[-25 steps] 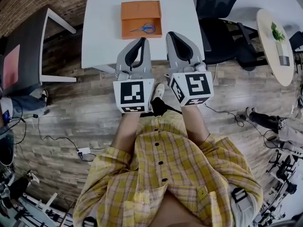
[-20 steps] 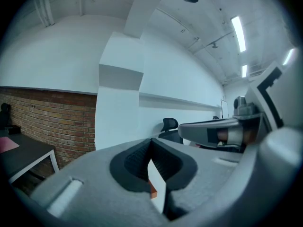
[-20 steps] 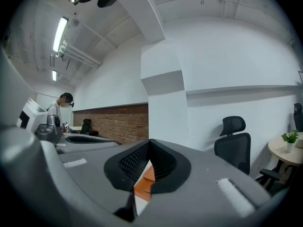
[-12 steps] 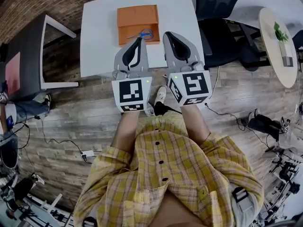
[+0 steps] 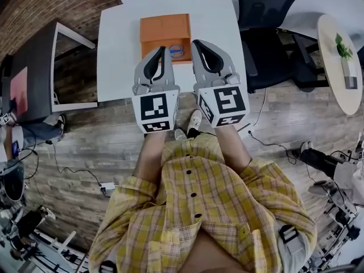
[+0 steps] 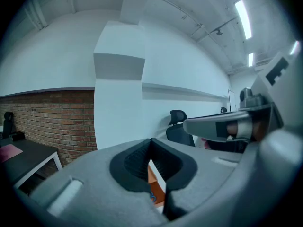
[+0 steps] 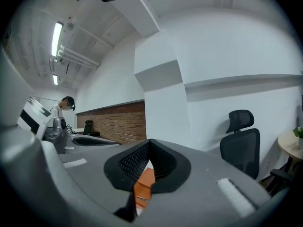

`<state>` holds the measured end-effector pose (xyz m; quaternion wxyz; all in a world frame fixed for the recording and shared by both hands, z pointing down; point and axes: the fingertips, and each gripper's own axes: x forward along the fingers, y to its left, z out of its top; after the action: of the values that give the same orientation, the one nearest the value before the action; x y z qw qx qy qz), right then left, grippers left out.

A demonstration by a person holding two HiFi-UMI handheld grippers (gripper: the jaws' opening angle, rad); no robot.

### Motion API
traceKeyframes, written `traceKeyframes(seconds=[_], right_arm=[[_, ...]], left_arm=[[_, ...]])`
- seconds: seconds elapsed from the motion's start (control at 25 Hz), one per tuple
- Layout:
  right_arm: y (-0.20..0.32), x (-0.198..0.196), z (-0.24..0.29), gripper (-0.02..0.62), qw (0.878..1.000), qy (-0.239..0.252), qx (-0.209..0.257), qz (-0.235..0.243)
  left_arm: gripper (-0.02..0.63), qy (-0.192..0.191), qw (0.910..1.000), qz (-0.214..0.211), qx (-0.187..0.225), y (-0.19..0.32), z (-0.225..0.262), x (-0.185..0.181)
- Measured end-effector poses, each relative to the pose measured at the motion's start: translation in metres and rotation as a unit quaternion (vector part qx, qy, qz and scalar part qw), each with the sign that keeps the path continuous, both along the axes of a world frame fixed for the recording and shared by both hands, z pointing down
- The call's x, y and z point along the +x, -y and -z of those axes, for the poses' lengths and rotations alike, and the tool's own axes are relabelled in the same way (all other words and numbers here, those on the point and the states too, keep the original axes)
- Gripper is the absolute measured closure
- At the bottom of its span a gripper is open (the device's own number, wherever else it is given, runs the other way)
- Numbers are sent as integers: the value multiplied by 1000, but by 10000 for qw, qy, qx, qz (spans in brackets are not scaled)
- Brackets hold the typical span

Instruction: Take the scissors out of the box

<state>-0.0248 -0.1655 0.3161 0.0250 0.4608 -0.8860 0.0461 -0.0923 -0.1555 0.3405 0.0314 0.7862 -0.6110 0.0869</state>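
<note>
Closest to me, low in the frame, my two grippers sit side by side above the wooden floor, marker cubes toward my chest. My left gripper (image 5: 161, 50) has its jaws closed tip to tip with nothing between them. My right gripper (image 5: 196, 43) is the same, pads together and empty. Their tips reach over the near edge of the white table (image 5: 116, 44), at the front of the orange box (image 5: 165, 27) in the upper middle of the frame.

The scissors (image 5: 177, 51) lie inside the box toward its near wall. Their blue handles show in the gap between my two grippers, and I cannot make out the blades. I judge the task hardly begun: nothing is gripped, and I have yet to open a gripper, reach in, close on the scissors and lift them out.

The box's near wall is the edge to clear, and my grippers crowd each other over it. Bare tabletop lies left and right of the box for setting down. A black office chair (image 5: 267, 16) stands just beside the table's right edge, upper right.
</note>
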Motion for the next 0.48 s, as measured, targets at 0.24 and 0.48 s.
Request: traceKeyframes(seconds=[0.24, 0.48], right_arm=[[27, 6, 0, 589, 10000, 22, 3, 64], [43, 11, -4, 589, 10000, 84, -40, 7]], left_arm=[[604, 124, 9998, -123, -9, 28, 4, 17], [604, 199, 9997, -150, -18, 39, 0, 23]])
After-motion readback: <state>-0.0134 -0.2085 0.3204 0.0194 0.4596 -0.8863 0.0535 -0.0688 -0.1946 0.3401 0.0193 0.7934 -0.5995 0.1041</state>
